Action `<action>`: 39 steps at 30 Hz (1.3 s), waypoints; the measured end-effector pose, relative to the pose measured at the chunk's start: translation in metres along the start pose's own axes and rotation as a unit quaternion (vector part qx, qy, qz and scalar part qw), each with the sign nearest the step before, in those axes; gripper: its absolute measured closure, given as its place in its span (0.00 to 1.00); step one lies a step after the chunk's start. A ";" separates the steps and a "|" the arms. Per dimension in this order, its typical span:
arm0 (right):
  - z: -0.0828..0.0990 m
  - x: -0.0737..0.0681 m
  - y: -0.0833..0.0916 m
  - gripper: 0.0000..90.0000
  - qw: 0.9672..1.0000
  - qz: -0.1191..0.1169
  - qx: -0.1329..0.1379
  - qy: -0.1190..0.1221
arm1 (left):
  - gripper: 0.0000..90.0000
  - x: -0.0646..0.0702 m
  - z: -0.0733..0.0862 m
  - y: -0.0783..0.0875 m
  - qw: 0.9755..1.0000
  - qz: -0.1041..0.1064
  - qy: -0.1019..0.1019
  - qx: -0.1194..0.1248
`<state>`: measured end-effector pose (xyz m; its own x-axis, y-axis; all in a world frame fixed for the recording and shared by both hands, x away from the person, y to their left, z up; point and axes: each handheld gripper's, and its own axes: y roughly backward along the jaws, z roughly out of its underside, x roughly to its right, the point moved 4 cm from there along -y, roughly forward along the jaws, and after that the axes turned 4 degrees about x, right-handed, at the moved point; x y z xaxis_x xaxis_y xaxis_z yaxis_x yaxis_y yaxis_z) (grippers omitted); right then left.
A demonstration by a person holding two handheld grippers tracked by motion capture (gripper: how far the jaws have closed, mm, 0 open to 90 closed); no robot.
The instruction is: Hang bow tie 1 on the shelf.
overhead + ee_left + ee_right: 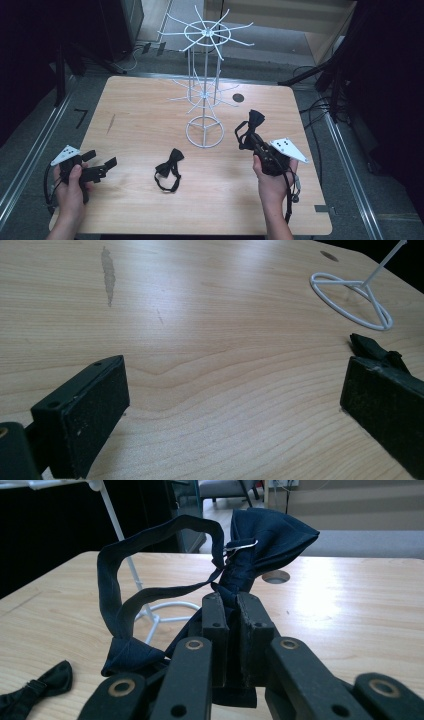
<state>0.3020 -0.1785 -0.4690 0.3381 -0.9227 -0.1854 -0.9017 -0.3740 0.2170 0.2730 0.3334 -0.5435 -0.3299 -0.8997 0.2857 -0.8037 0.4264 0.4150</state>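
A white wire rack (205,90) with spoked arms stands at the table's far middle. A black bow tie (169,167) lies flat in front of it, and its tip (370,347) peeks out behind the left gripper's far jaw. My right gripper (255,142) is shut on a dark blue bow tie (250,127) and holds it above the table to the right of the rack. In the right gripper view the jaws (234,605) pinch its knot (235,580), and the strap (115,580) hangs in a loop. My left gripper (103,158) rests open at the front left, its jaws (235,400) wide apart over bare wood.
The rack's round base (205,132) sits on the wooden table (140,110). A dark round hole (238,98) marks the tabletop behind the rack. Cables and dark stands surround the table on the floor.
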 end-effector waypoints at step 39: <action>-0.045 -0.011 -0.019 0.94 0.999 -0.002 0.030 -0.021 | 0.00 0.000 0.000 0.000 1.000 0.003 -0.003 -0.003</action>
<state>0.3275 -0.1654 -0.4282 0.3309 -0.9160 -0.2268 -0.9154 -0.3699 0.1585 0.2732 0.3328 -0.5436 -0.3367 -0.8980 0.2833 -0.7989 0.4317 0.4188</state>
